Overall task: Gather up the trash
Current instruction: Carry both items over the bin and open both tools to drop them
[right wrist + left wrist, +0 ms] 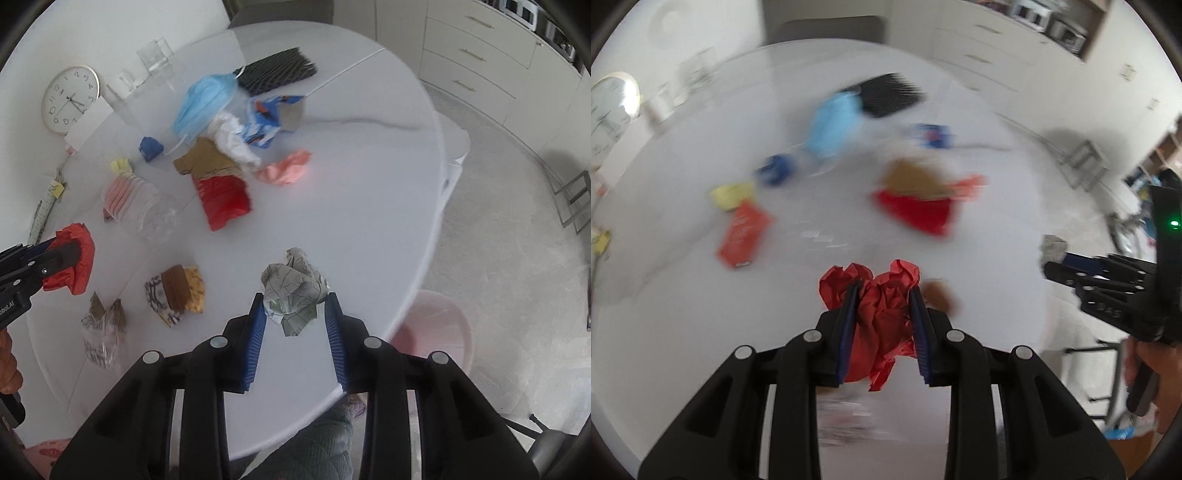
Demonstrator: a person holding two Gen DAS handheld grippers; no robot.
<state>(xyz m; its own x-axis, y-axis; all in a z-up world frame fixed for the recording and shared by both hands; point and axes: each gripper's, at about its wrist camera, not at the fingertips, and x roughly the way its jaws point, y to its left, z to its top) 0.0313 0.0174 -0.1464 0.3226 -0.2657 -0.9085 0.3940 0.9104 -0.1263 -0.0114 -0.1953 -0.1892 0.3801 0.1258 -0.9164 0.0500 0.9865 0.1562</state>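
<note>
- Left wrist view: the left tongs [883, 295] are closed most of the way on a red paper wad [877, 314]; both blue pads press into it, and crumpled edges spill past the tips and below the pads.
- The rest of this view is smeared. Beyond the tips lie more scraps on the table [979, 258]: a red wrapper [916, 208], brown card [908, 177], a blue mask [834, 125], a black mesh [886, 92]. Left of the tips lies a red packet [744, 232].
- Far right of these tongs, the right tongs [1049, 264] show side-on, with a pale scrap at their tip; the grip cannot be judged from here.
- Right wrist view: the right tongs [295, 314] are narrowed onto a grey printed paper ball [295, 295]. The ball sits between the tips, bulging ahead of them, and looks pinched and clear of the table [369, 184].
- Off to their left, the left tongs [70, 254] show the red wad clamped.
- Ahead of the tips lie the red wrapper [225, 203], a pink scrap [288, 171] and the mask [205, 103]; to the left, a clear bottle [140, 206] and 2 brown wrappers [177, 291].
- Step in hand, as I judge it: both pieces are gripped and being lifted, 1 per tongs.
- Next move: carry both to a bin and open the tongs over it. A pink tub [439, 332] shows below the table edge, right of the right tongs; it may be that bin, though I cannot be sure.
- Much trash remains, so the task looks early.
</note>
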